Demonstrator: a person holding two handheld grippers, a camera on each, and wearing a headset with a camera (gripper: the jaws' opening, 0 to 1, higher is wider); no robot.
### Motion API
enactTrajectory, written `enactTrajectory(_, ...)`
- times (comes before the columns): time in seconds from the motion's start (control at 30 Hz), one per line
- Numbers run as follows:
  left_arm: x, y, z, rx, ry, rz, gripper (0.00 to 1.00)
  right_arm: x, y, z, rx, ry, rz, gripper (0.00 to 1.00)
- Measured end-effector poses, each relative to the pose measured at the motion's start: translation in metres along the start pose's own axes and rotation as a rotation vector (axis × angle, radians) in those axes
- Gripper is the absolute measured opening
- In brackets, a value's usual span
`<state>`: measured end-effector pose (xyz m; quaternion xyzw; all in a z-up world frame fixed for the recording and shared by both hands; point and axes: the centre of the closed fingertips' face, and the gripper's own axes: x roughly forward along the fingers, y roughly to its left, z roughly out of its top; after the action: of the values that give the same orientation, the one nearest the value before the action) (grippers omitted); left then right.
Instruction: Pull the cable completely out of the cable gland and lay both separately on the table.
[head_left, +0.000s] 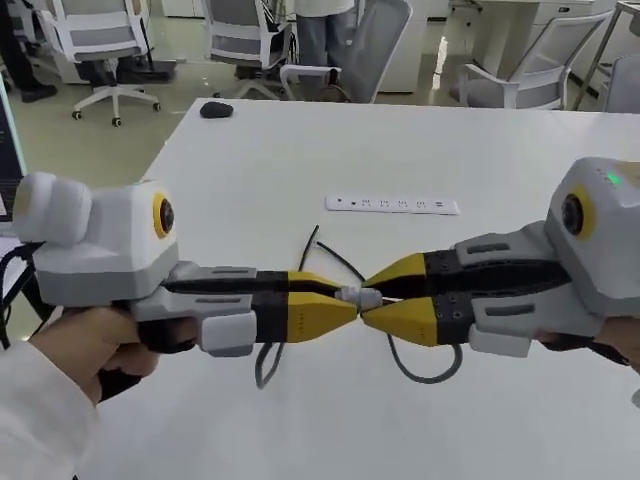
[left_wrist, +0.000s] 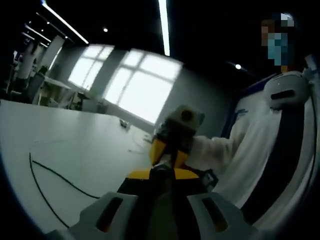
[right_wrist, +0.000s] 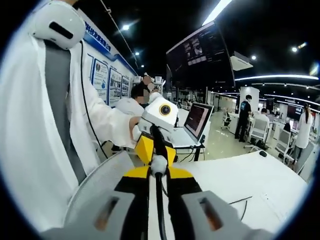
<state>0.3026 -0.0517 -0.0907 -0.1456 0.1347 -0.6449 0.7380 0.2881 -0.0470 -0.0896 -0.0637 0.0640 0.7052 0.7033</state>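
Note:
Above the white table my two grippers meet tip to tip. Between the yellow tips sits the small grey-white cable gland. The left gripper comes in from the left and is shut on the gland. From the right, the right gripper is shut on the black cable, which runs back between its jaws just behind the gland. Slack cable loops down under both grippers, and thin black ends lie on the table behind them. In the left gripper view more cable trails over the tabletop.
A white power strip lies beyond the grippers, mid-table. A dark mouse rests at the far left edge. Office chairs stand past the table. An open laptop is off to one side.

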Motion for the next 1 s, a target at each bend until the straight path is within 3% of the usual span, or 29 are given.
enactTrajectory(0.07,0.001,0.001,-0.002,0.114,0.031,0.029,0.14,-0.003,-0.005,0.001,0.129,-0.030,-0.003,0.14)
enactTrajectory(0.1,0.000,-0.001,-0.005,0.156,0.054,0.021,0.14,-0.004,-0.008,0.005,0.198,-0.068,-0.004,0.22)
enactTrajectory(0.13,0.000,-0.001,-0.006,0.227,0.071,0.031,0.15,-0.007,-0.008,0.009,0.319,-0.104,0.014,0.34)
enactTrajectory(0.17,0.000,-0.002,-0.006,0.265,0.076,0.035,0.15,-0.009,-0.009,0.010,0.386,-0.124,0.026,0.37)
enactTrajectory(0.23,0.000,-0.005,-0.004,0.301,0.068,0.035,0.15,-0.014,-0.009,0.012,0.391,-0.156,0.048,0.26)
enactTrajectory(0.3,0.000,-0.006,0.001,0.336,0.039,0.039,0.15,-0.015,-0.011,0.007,0.419,-0.153,0.036,0.26)
enactTrajectory(0.43,-0.001,-0.006,0.007,0.345,0.006,0.041,0.15,-0.013,-0.007,0.005,0.459,-0.161,0.055,0.26)
enactTrajectory(0.63,0.000,-0.007,0.006,0.352,0.015,0.034,0.15,-0.010,-0.004,0.008,0.481,-0.183,0.075,0.15)
enactTrajectory(0.83,0.002,-0.011,0.009,0.358,0.003,0.027,0.15,-0.009,-0.002,0.009,0.489,-0.186,0.091,0.12)
enactTrajectory(1.0,0.003,-0.013,0.007,0.349,0.022,0.025,0.15,-0.009,0.002,0.008,0.437,-0.136,0.087,0.11)
